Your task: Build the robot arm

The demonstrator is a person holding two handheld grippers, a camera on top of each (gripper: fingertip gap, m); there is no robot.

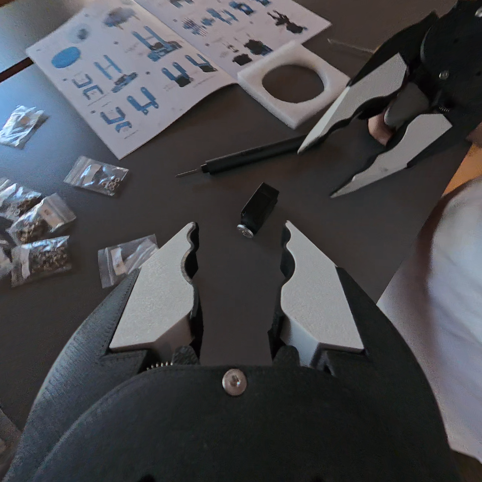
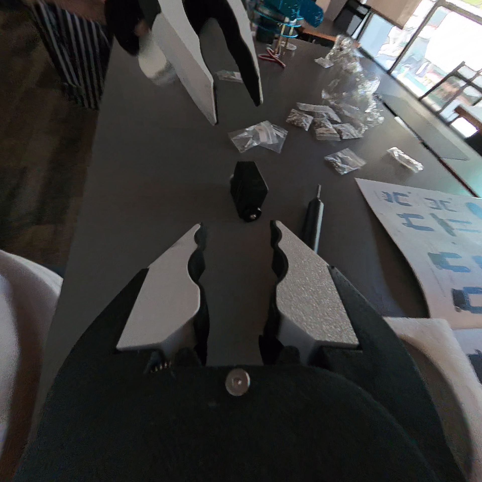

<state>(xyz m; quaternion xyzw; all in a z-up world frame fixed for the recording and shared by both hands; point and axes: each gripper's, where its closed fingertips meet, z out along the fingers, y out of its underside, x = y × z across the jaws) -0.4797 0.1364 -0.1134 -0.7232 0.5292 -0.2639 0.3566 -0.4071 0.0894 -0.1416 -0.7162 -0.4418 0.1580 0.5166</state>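
On the dark table [image 1: 234, 300], a small black motor [image 1: 257, 210] is lying on its side, and everything else is placing itself around it. The left gripper [image 1: 240, 227] is hovering just short of the motor, jaws gaping wide and holding nothing. The right gripper [image 2: 236, 224] is facing the motor from the other side, likewise spread and empty. A screwdriver [image 1: 250, 156] is lying just beyond the motor, the booklet [image 1: 146, 65] and foam square [image 1: 292, 83] farther beyond, and bags [image 1: 96, 174] off to its left.

Blurred booklet [image 1: 135, 75] drawings; foam block [image 2: 427, 365] cut off.
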